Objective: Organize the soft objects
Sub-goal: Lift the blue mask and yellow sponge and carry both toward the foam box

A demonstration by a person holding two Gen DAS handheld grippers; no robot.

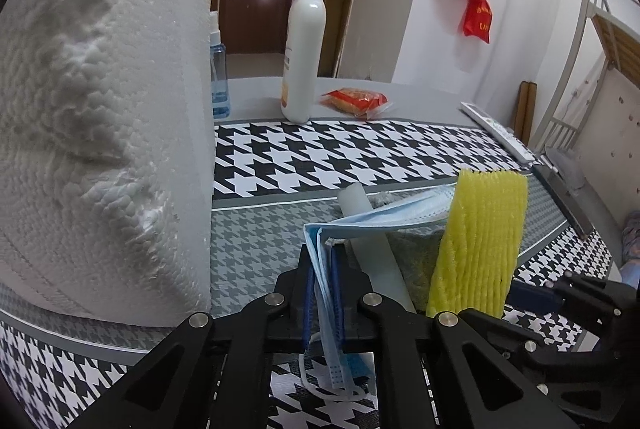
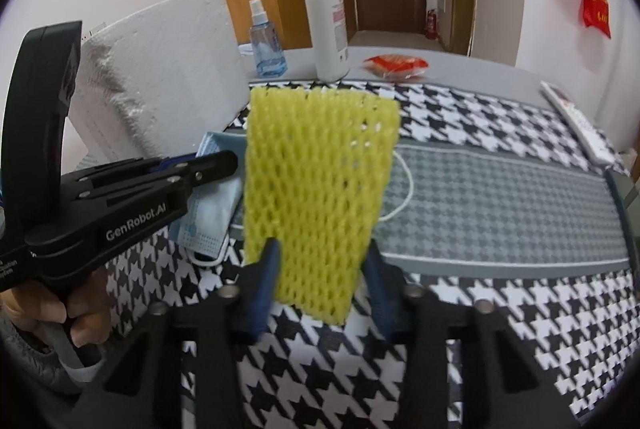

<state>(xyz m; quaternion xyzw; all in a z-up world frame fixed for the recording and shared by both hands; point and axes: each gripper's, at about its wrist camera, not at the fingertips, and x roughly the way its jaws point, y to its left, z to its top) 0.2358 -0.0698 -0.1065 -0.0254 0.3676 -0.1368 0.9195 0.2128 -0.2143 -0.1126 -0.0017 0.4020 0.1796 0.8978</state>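
Note:
My left gripper (image 1: 323,271) is shut on a folded light-blue face mask (image 1: 376,217), which sticks out between the blue pads; the mask also shows in the right wrist view (image 2: 208,205), with the left gripper (image 2: 224,161) at the left. My right gripper (image 2: 320,265) is shut on a yellow foam net sleeve (image 2: 320,181), held upright over the mat; the sleeve also shows in the left wrist view (image 1: 476,241). A big white paper towel roll (image 1: 100,133) stands close on the left. A white foam tube (image 1: 368,229) and a grey cloth (image 1: 416,253) lie under the mask.
A houndstooth mat (image 2: 500,197) covers the table. A white pump bottle (image 1: 302,45), a blue spray bottle (image 1: 218,69), a red snack packet (image 1: 356,101) and a white remote (image 1: 496,129) stand at the back. A white cord loop (image 2: 404,189) lies on the mat.

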